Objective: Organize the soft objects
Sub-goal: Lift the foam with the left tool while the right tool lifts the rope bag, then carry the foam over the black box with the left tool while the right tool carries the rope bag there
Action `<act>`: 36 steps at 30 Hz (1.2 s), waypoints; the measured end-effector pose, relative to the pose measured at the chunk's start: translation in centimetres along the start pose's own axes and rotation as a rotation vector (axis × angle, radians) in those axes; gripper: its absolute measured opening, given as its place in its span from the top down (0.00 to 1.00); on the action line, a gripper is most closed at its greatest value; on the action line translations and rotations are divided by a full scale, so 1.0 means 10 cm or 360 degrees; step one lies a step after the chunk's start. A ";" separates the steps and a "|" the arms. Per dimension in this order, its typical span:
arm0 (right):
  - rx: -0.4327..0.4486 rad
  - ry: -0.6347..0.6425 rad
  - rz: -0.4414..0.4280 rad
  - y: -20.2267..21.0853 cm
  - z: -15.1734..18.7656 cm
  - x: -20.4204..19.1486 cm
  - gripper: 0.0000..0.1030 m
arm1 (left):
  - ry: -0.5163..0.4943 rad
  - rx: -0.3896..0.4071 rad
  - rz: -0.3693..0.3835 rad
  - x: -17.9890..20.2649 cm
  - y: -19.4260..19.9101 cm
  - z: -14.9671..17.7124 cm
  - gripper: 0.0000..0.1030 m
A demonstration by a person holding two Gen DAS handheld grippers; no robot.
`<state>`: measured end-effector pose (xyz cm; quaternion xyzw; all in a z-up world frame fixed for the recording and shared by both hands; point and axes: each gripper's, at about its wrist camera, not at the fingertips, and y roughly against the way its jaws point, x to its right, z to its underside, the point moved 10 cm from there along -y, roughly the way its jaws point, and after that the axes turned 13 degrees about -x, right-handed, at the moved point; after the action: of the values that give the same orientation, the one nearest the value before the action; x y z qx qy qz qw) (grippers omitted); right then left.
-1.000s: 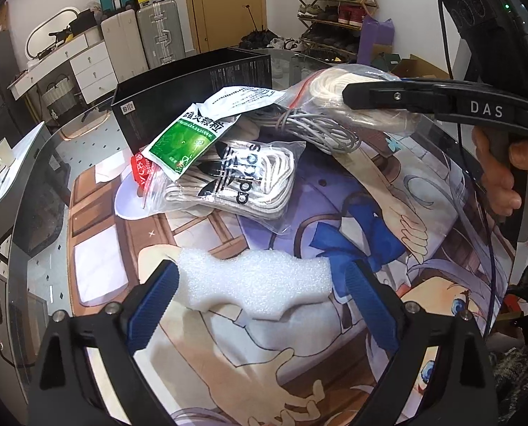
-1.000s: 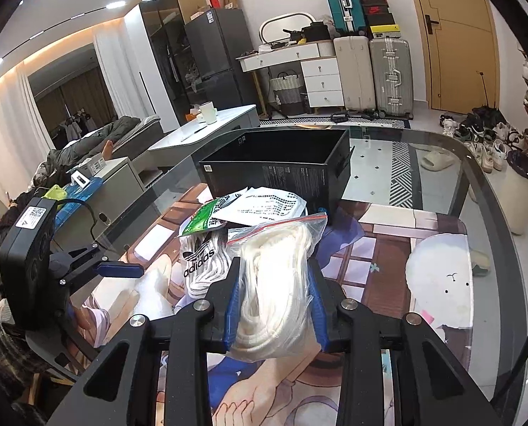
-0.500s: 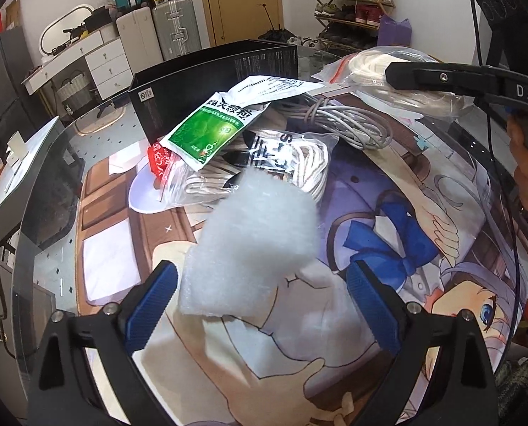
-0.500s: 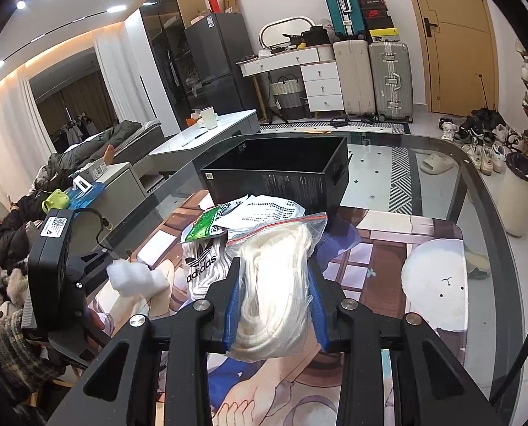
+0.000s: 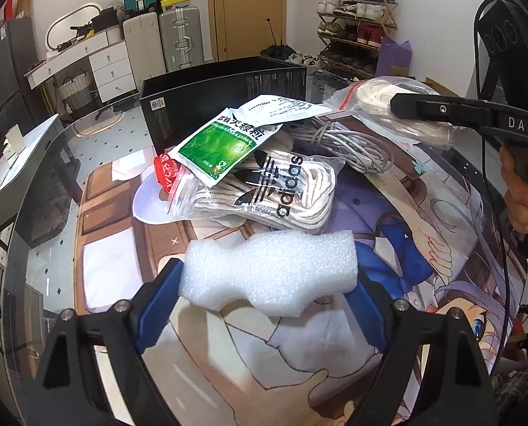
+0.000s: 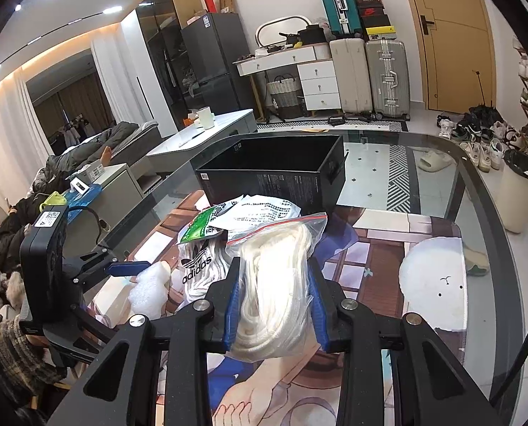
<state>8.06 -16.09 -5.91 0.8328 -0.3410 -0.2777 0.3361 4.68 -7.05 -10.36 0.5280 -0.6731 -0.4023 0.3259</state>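
White bumpy foam block [image 5: 269, 275], wavy edges, sits between left gripper [image 5: 264, 294] pads; jaws closing, pads touching block ends. Right gripper [image 6: 273, 305] clenched on one clear bag of white rope [image 6: 274, 284]. Far: one adidas sock bag [image 5: 278, 191], one green packet [image 5: 218, 149], one grey cable [image 5: 349, 142], one black box [image 5: 225, 96].

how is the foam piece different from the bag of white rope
The foam piece is bare; the bag of white rope is coiled cord sealed in clear plastic. The foam is a bumpy, notched block; the rope bag is a long, smooth bundle. The foam sits between the closing jaws of the left gripper, filling the gap between them; the right gripper is clamped tight on the bag. Both are white and soft.
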 end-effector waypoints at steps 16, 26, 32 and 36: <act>0.0009 0.0047 0.0027 0.05 -0.06 -0.08 0.67 | 0.0056 0.0084 -0.0010 -0.08 0.17 -0.11 0.16; -0.0018 0.0087 0.0045 0.05 -0.26 -0.16 0.67 | 0.0126 0.0124 -0.0038 -0.25 0.29 -0.30 0.16; -0.0024 0.0121 0.0052 0.03 -0.43 -0.19 0.67 | 0.0163 0.0155 -0.0068 -0.37 0.35 -0.45 0.16; -0.0039 0.0136 0.0060 -0.02 -0.49 -0.20 0.67 | 0.0169 0.0190 -0.0075 -0.41 0.40 -0.55 0.16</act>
<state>10.29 -12.61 -2.53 0.8332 -0.3384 -0.2396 0.3658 8.56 -3.64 -4.31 0.5827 -0.6651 -0.3405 0.3197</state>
